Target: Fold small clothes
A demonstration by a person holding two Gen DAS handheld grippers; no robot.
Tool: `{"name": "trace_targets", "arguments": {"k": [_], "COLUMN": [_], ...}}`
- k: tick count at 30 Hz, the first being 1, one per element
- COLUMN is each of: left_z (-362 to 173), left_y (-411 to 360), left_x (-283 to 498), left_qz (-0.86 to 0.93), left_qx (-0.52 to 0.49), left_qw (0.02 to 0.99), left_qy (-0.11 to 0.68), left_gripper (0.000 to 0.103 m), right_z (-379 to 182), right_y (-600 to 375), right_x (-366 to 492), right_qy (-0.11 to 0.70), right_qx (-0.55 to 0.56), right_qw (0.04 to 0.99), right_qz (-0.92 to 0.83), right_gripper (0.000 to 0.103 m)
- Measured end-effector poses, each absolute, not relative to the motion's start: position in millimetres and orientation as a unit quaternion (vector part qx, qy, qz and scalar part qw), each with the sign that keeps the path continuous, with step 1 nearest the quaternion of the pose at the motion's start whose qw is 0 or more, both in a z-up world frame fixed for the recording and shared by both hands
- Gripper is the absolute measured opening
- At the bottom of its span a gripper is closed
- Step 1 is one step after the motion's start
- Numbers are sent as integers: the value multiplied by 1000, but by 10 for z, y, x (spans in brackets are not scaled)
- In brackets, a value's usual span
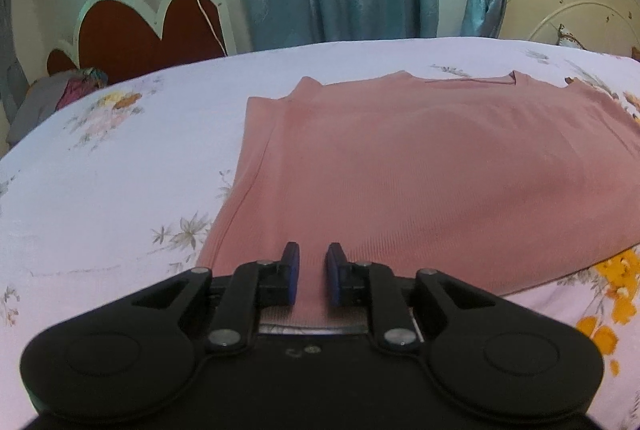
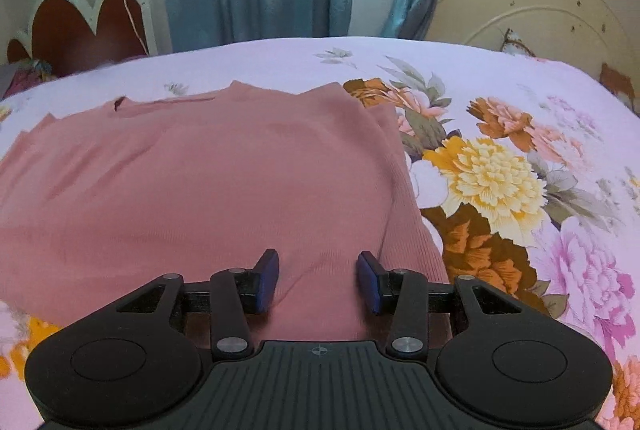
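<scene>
The pink top (image 1: pixel 400 166) lies flat across the bed (image 1: pixel 120 158), neckline toward its far edge, under both narrowly parted, empty left gripper (image 1: pixel 313 276) and wider-parted, empty right gripper (image 2: pixel 319 280).

A pink ribbed knit top (image 1: pixel 420 166) lies flat on the floral bedsheet (image 1: pixel 120 166), neckline at the far edge, hem nearest; its side panels are folded inward; the surface is smooth, with slight ripples.

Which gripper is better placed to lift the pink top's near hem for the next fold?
Probably left. The left gripper has its jaws narrowly apart with the pink top hem running between them. The right gripper stands wider open over the hem; either could work.
</scene>
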State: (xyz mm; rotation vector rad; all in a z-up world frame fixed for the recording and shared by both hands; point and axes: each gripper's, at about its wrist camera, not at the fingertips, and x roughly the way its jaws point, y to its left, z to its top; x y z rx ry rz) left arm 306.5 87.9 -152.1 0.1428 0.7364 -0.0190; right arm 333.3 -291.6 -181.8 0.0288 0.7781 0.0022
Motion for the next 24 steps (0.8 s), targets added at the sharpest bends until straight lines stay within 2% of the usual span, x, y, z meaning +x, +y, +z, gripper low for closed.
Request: {"name": "trace_targets", "arguments": {"k": [7,12,15,17,18,24], "left_z": [-1483,-1447,-1421,-1383,-1352,-1197], "left_y": [939,916,903,888,888,887], "left_x": [3115,3142,3156,3146,3131,3059], "left_qz": [-6,-9,-15,-23,-24,-38], "left_qx": [38,33,31,23,17,-13], "left_qw": [925,921,918,918,918,917], "left_qy": [378,389,394,396,395,397], "left_gripper": [18,24,32,57,63,70], "right_z": [-1802,-1710,-1718,-1661,-1620,-1410], "right_y": [-2888,-2922,-2834,-2823,-2815,-2640], "right_x": [3272,3268,3222,3201,3189,3181], "right_qy": [386,395,397,395,392,375], "right_qx": [6,48,27,37,43,58], "right_qw": [922,917,917,918,919,925], "right_qz": [-1,-6,-8,-8,-6,16], "right_gripper": [42,42,42,43,43,43]}}
